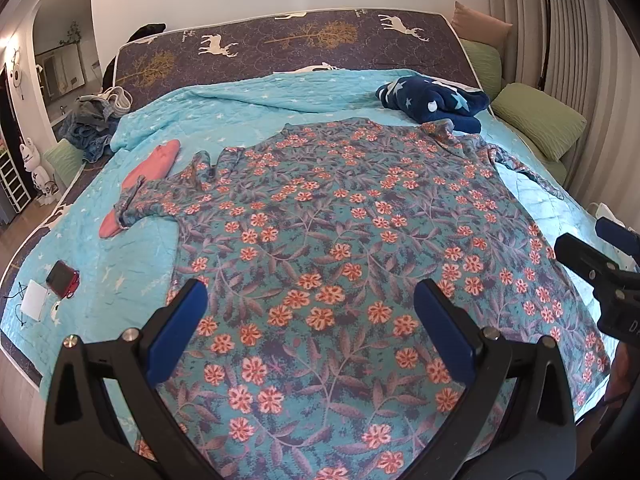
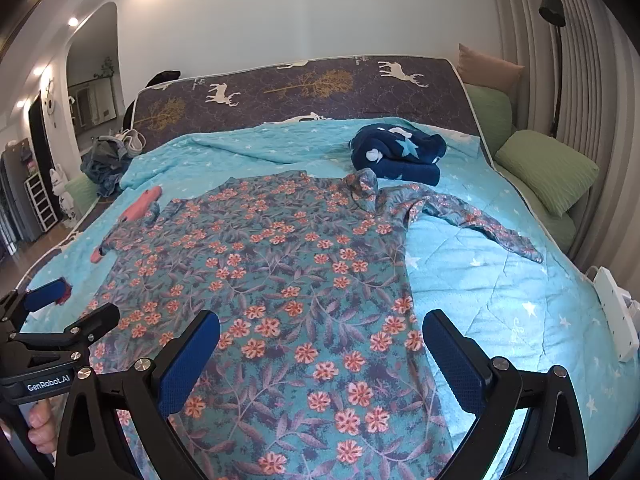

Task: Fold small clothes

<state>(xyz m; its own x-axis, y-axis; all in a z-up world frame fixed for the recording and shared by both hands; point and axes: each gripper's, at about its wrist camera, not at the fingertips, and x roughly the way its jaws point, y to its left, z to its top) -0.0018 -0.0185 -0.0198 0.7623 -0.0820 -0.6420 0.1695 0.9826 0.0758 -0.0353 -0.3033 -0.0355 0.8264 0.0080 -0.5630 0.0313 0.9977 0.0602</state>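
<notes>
A teal long-sleeved garment with orange flowers (image 1: 340, 232) lies spread flat on the light-blue quilt (image 1: 224, 120), hem toward me; it also shows in the right wrist view (image 2: 288, 264). Its left sleeve (image 1: 160, 196) is bunched, and its right sleeve (image 2: 480, 220) stretches out to the right. My left gripper (image 1: 312, 316) is open and empty above the hem's left part. My right gripper (image 2: 320, 344) is open and empty above the hem's right part; it also shows at the right edge of the left wrist view (image 1: 596, 248).
A folded pink garment (image 1: 144, 184) lies under the left sleeve. A folded navy star blanket (image 2: 400, 152) lies at the far side. Green pillows (image 2: 548, 168) line the right edge. A phone and white card (image 1: 48, 284) lie at left. A power strip (image 2: 616, 312) sits at right.
</notes>
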